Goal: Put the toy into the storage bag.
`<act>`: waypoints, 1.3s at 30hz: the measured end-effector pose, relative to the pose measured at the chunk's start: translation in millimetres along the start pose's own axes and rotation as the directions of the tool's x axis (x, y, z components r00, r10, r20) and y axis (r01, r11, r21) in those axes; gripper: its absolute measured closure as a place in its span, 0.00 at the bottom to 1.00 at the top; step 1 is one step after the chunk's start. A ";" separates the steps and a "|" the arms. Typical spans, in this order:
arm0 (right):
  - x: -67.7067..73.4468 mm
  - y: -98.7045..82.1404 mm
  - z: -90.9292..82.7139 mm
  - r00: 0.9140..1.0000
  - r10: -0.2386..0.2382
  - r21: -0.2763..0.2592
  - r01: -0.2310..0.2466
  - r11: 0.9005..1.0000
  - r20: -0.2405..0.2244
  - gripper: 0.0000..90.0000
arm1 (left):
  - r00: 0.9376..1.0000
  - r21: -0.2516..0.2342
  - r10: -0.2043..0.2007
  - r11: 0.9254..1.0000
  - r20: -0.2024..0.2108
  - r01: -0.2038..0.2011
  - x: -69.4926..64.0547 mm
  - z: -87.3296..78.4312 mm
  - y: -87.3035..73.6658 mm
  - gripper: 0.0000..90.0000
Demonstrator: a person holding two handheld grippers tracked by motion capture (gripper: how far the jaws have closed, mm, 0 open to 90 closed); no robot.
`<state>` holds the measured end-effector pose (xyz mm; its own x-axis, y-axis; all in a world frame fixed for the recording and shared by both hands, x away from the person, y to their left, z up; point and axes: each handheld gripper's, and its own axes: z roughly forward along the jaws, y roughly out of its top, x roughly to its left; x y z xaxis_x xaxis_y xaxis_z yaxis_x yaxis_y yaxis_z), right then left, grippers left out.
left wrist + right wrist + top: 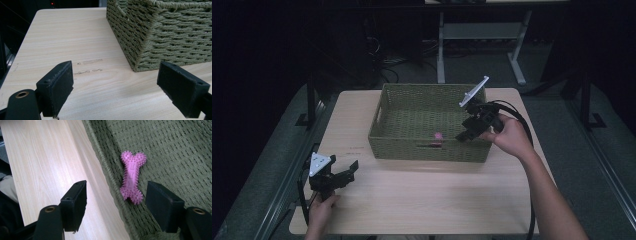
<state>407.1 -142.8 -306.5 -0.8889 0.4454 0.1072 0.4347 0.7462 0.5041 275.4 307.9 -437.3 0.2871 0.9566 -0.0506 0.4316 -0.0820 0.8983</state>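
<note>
A pink spiky bone toy point(132, 178) lies inside the green woven basket point(412, 145), leaning against its front wall; in the high view the toy point(438, 135) shows as a small pink spot. My right gripper point(463, 136) hovers over the basket's front right part, a little above the toy, jaws apart with nothing between them point(116, 207). My left gripper point(351, 170) rests low over the table's front left, open and empty point(115, 87), facing the basket's near corner point(140, 62).
The wooden table point(422, 200) has bare room in front of and to the left of the basket. Faint marks point(88, 66) are on the wood near the left gripper. A dark floor and desk legs point(442, 45) lie beyond the table.
</note>
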 end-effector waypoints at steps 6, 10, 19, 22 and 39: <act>7.1 -9.5 -0.5 1.000 -0.003 -0.005 0.003 1.000 -0.006 0.36 | 1.000 0.002 0.001 1.000 0.001 -0.001 -0.5 0.2 0.0 0.14; 9.9 -13.0 0.0 1.000 -0.005 -0.004 0.005 1.000 -0.008 0.36 | 1.000 0.002 0.005 1.000 0.002 -0.005 -0.7 0.1 0.0 0.14; 18.2 -22.0 4.5 1.000 -0.019 -0.007 0.019 1.000 -0.017 0.36 | 1.000 0.002 0.006 1.000 0.003 -0.006 -0.6 -0.1 0.1 0.14; 21.2 -25.9 6.8 1.000 -0.018 -0.010 0.018 1.000 -0.021 0.36 | 1.000 -0.002 0.001 1.000 0.000 -0.001 0.4 -0.9 0.0 0.14; 29.9 -48.6 19.8 0.999 -0.005 -0.011 0.004 1.000 -0.046 0.36 | 1.000 0.004 -0.003 1.000 0.002 0.003 0.0 -0.7 -0.3 0.14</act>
<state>362.3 -156.0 -344.7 -0.8965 0.4189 0.1441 0.4296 0.7426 0.5138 274.7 308.1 -437.3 0.2879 0.9561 -0.0540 0.4355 -0.0805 0.8966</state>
